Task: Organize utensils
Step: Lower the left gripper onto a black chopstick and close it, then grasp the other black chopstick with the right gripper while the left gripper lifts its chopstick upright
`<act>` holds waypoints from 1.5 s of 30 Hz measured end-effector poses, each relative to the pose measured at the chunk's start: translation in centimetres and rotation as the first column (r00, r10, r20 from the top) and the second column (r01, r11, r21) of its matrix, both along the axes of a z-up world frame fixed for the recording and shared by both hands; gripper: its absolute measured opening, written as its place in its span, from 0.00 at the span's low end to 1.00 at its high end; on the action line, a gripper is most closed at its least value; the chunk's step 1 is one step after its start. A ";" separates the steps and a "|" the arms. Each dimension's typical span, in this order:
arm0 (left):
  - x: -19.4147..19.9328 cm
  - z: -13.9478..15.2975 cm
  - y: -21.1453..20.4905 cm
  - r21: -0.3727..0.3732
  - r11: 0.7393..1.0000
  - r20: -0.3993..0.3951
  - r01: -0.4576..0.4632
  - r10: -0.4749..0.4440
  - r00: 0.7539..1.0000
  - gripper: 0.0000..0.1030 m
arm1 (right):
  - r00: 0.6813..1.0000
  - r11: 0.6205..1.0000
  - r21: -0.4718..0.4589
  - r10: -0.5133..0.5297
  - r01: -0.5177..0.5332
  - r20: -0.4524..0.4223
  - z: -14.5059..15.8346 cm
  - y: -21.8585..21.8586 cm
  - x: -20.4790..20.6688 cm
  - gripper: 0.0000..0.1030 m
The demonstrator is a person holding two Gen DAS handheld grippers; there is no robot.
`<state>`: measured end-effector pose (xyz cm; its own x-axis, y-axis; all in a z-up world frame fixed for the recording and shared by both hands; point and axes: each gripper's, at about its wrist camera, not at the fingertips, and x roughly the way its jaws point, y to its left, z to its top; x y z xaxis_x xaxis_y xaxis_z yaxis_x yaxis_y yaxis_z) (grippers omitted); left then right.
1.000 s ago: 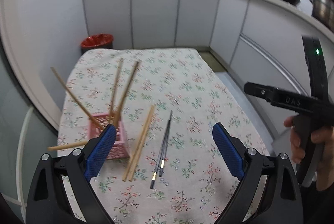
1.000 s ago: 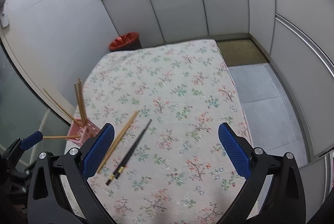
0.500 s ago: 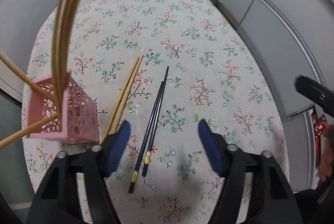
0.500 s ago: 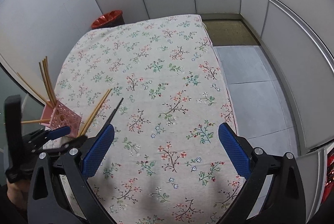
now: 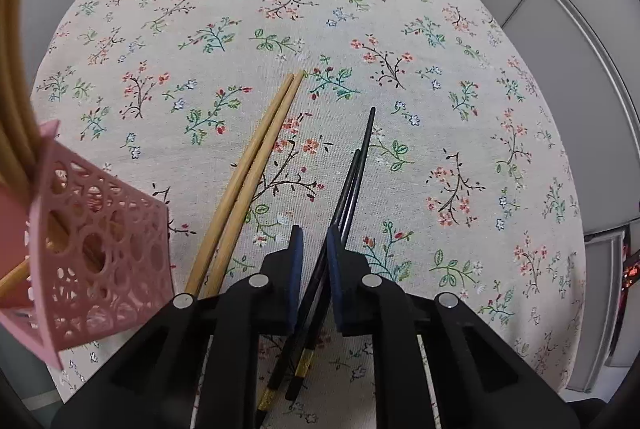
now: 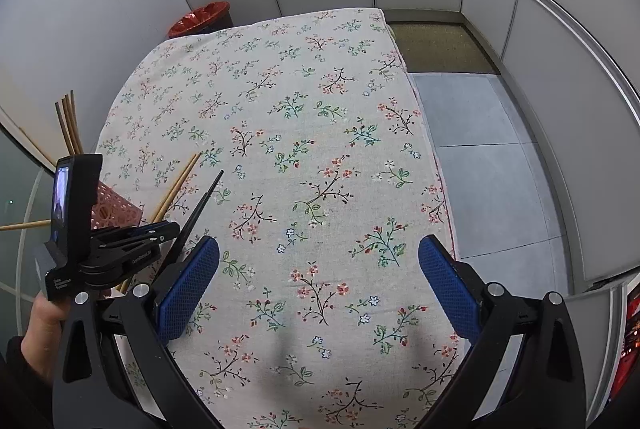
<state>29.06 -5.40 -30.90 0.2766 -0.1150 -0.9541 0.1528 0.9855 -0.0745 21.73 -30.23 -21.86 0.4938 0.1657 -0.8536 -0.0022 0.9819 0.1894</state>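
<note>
On the flowered tablecloth [image 5: 360,29], seen from the left wrist, the left gripper [image 5: 314,253] has its blue pads nearly together around a pair of black chopsticks [image 5: 352,185]; whether the pads actually press them cannot be told. The chopsticks lie on the cloth with gold-banded ends toward the camera. Just left of them lies a pair of wooden chopsticks [image 5: 256,165], apart from the gripper. A pink holder [image 5: 100,253] at the left edge has more wooden sticks in it.

From the right wrist, the right gripper [image 6: 318,285] hangs above the cloth, jaws wide apart and empty. A hand [image 6: 44,317] holds the left gripper at the lower left, by the holder. A red bin [image 6: 200,19] stands beyond the table.
</note>
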 end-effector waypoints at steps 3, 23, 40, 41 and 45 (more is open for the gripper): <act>0.2 -0.2 0.0 -0.004 1.000 -0.008 0.006 -0.006 1.000 0.09 | 1.000 1.000 -0.002 0.001 -0.001 0.000 0.0 0.0 0.0 0.93; -1.0 3.1 -0.6 -0.019 0.998 0.080 0.052 -0.051 0.996 0.05 | 0.996 1.000 0.027 -0.006 0.009 -0.090 -2.8 2.0 2.2 0.93; -8.3 10.0 4.7 0.001 0.995 0.267 0.098 -0.095 0.959 0.05 | 0.975 0.997 0.040 0.070 -0.063 -0.212 -7.8 11.7 7.3 0.60; -8.5 10.3 5.1 -0.004 0.995 0.271 0.098 -0.093 0.958 0.05 | 0.973 0.997 0.045 0.071 -0.063 -0.218 -8.0 12.1 7.6 0.55; -8.9 11.1 6.0 -0.025 0.995 0.286 0.095 -0.084 0.954 0.05 | 0.971 0.995 0.086 0.072 -0.054 -0.226 -8.7 13.7 8.5 0.45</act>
<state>20.16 0.63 -19.82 0.5230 -0.1861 -0.8318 0.2603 0.9641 -0.0521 30.22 -16.49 -30.60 0.2734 0.2614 -0.9257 -0.0112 0.9632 0.2687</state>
